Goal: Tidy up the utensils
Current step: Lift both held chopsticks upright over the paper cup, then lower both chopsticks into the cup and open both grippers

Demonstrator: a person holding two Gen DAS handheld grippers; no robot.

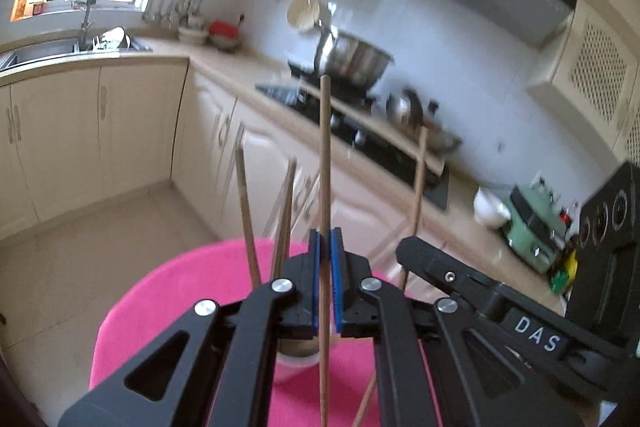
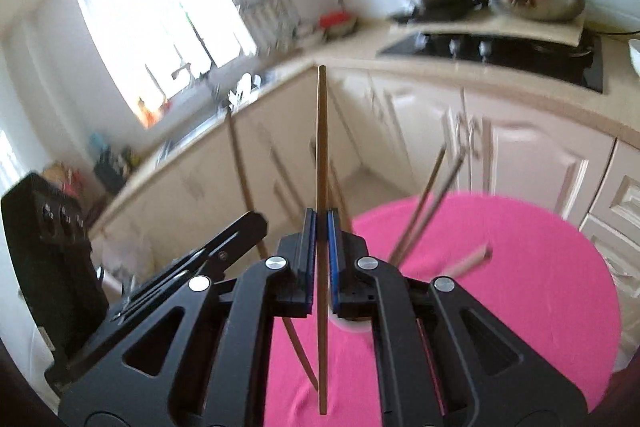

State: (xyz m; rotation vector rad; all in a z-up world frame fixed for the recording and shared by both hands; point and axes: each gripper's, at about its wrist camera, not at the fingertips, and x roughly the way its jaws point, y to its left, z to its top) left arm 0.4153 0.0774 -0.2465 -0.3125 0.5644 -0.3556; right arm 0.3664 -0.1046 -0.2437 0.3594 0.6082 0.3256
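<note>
pink cloth [image 1: 168,291], brown chopsticks [image 1: 325,163], blue-padded black tool [image 1: 325,247]

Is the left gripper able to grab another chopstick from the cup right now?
Probably not: the left gripper is already shut on a chopstick, so its pads are full. The other chopsticks stand close by in the cup.

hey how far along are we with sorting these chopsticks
Partly done. A few chopsticks already stand in the cup on the pink cloth. In hand: the left gripper and right gripper each pinch one chopstick upright in shut jaws. Left: dropping both in. One more stick seems to lie on the cloth, though it's blurry.
</note>
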